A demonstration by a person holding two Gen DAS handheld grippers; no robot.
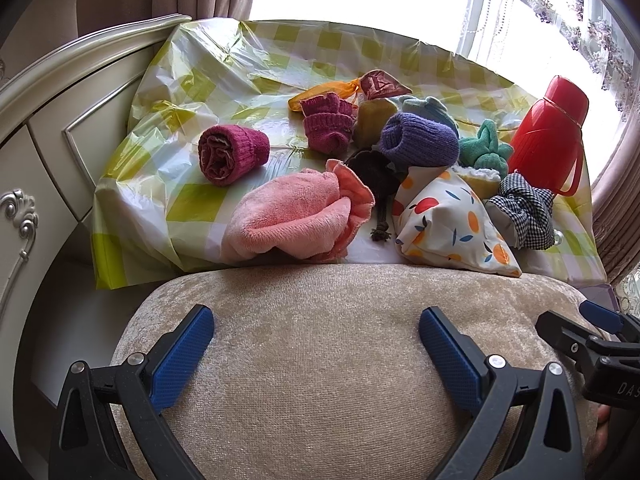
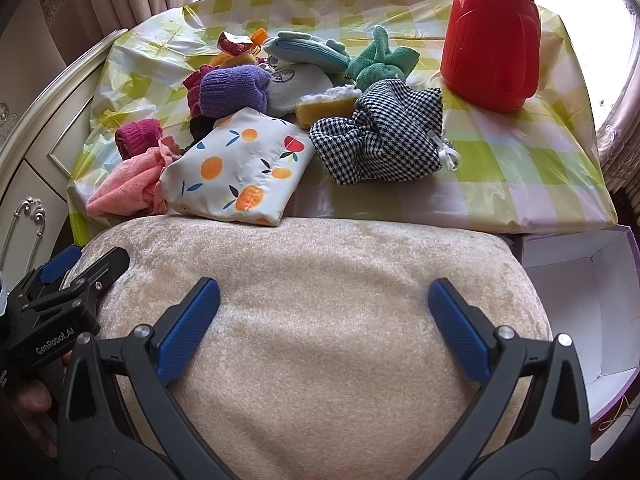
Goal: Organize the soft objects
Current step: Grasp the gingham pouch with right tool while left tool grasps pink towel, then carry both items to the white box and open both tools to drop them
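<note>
both tongs were held wide open over a beige cushion (image 1: pixel 320 360), and nothing was gripped. the left gripper (image 1: pixel 316 332) and the right gripper (image 2: pixel 324 304) were kept side by side. the soft things were piled on a checked cover (image 1: pixel 160 184) at twelve o'clock. a pink towel (image 1: pixel 288 220) was seen at eleven o'clock, touching a fruit pouch (image 2: pixel 236 168). a checked cloth (image 2: pixel 384 136) was placed at one o'clock, near a red flask (image 2: pixel 492 44). an open box (image 2: pixel 580 304) was seen at three o'clock.
</note>
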